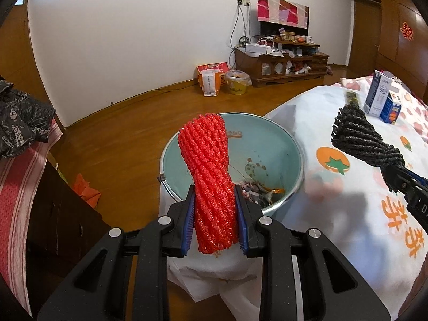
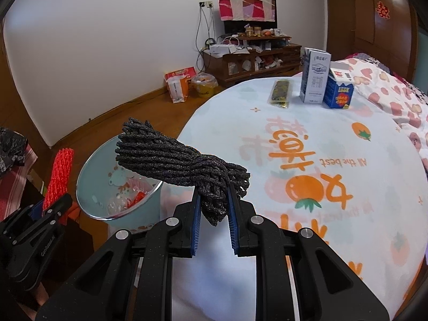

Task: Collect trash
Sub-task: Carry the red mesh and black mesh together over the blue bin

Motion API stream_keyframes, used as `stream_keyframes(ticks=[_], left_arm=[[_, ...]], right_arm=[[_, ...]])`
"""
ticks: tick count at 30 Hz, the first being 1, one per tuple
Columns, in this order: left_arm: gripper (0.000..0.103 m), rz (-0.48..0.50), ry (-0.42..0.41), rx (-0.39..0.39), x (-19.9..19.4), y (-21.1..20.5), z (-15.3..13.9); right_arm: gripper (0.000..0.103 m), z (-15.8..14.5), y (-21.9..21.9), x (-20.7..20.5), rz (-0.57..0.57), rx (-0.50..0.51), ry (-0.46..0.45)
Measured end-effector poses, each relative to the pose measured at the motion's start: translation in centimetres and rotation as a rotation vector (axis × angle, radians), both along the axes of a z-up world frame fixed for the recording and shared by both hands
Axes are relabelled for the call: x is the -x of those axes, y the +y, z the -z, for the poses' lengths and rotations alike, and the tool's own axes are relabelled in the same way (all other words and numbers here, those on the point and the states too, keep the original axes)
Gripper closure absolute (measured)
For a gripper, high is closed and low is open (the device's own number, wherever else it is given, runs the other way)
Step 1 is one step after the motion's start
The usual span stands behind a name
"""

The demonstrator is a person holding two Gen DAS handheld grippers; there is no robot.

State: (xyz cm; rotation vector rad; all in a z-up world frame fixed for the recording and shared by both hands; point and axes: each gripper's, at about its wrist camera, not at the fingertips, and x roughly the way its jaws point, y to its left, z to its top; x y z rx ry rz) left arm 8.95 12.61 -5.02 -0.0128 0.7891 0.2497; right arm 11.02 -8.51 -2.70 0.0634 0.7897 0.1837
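Red foam net (image 1: 212, 184) between hand-held gripper (image 1: 214, 208) pads

Wood floor (image 1: 128, 123), white wall (image 1: 120, 32). Low wooden cabinet (image 2: 248, 61) against that wall — shelves crowded with small items too small to tell apart; a dark screen above it, a red-and-pink cloth (image 2: 247, 8) draped over its top. Cables hang from a wall socket (image 2: 206, 4) beside it. On the floor near the cabinet: an orange paper bag (image 1: 212, 76) and a yellow tub (image 1: 236, 81) wrapped in clear plastic. Far right, a wooden door (image 1: 365, 29).
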Motion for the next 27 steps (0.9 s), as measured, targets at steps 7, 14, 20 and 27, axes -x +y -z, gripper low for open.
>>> stream_keyframes(ticks=[7,14,20,27], left_arm=[[0.076,-0.009,0.005,-0.001,-1.3,0.6,0.0],[0.076,-0.005,0.009,-0.022,-2.9,1.2,0.1],[0.076,-0.015,0.008,-0.009,-4.0,1.8,0.1],[0.076,-0.026,0.01,-0.021,-4.7,2.2,-0.1]], right_arm=[[0.083,0.5,1.0,-1.7,-0.016,0.002,0.01],[0.083,1.0,2.4,-3.3,-0.03,0.0,0.023],[0.083,0.9,3.6,-4.2,-0.046,0.011,0.027],[0.083,0.8,4.8,-5.3,-0.063,0.001,0.032]])
